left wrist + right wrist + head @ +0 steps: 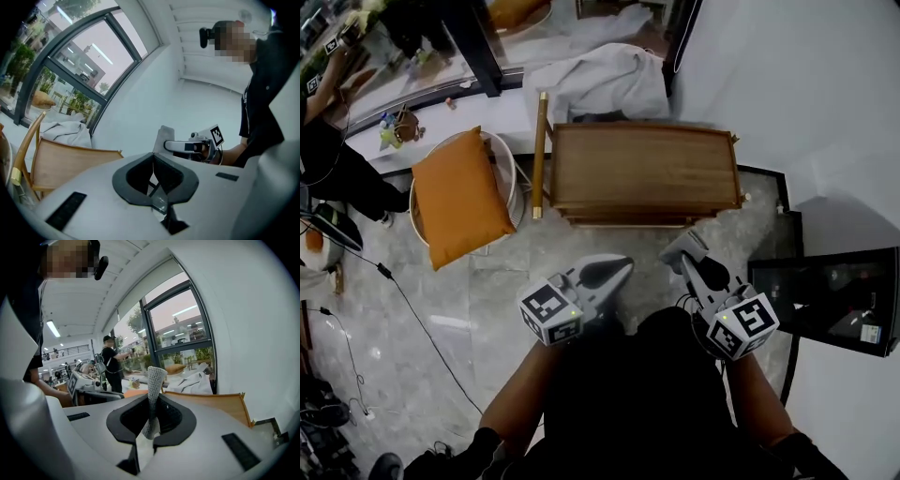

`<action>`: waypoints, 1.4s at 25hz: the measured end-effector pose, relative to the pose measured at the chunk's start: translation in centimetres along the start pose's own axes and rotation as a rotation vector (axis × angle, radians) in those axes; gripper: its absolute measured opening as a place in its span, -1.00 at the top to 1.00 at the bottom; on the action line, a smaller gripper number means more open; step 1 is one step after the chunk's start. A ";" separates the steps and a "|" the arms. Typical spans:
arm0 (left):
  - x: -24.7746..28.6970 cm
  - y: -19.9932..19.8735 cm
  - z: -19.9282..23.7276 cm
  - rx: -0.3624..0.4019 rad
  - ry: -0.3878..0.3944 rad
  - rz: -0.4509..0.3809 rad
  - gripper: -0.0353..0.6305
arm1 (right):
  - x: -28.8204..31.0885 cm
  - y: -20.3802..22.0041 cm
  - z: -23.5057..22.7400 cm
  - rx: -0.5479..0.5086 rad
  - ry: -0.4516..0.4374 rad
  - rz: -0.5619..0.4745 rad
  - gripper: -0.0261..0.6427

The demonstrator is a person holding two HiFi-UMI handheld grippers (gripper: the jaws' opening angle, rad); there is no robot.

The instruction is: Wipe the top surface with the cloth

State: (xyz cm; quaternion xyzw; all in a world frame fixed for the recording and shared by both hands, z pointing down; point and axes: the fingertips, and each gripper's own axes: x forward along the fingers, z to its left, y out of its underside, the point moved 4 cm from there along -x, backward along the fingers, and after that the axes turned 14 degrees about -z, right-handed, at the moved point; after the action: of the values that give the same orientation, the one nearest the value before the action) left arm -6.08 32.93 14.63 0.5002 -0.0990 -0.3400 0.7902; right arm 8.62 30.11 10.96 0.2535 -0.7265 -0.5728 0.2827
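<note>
Cloth (152, 397), one, in right gripper (149, 426); one table (642, 169).

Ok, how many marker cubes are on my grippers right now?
2. The left cube sits on the left gripper, low and left of centre; the right cube sits on the right gripper, lower right. The grippers' undersides are hidden.

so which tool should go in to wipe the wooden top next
Right. The right tool is shut on the cloth and points toward the wooden top, which lies just ahead of it. The left tool is shut with nothing in it, so it has nothing to wipe with.
</note>
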 end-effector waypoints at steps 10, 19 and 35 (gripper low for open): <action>1.5 -0.7 6.1 -0.030 -0.100 -0.020 0.86 | 6.0 0.2 -5.0 0.028 -0.008 0.042 0.81; 7.8 -2.1 10.4 0.016 -0.199 0.024 0.86 | 11.9 -0.2 -11.4 0.069 -0.140 0.066 0.81; 13.4 -5.8 16.1 0.119 -0.474 0.015 0.86 | 20.0 -1.5 -16.9 0.121 -0.406 0.085 0.81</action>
State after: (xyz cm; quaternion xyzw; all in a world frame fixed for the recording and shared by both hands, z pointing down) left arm -6.62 11.20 14.96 0.4514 -0.3056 -0.4355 0.7164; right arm 6.25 4.31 14.97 0.1186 -0.8117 -0.5549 0.1388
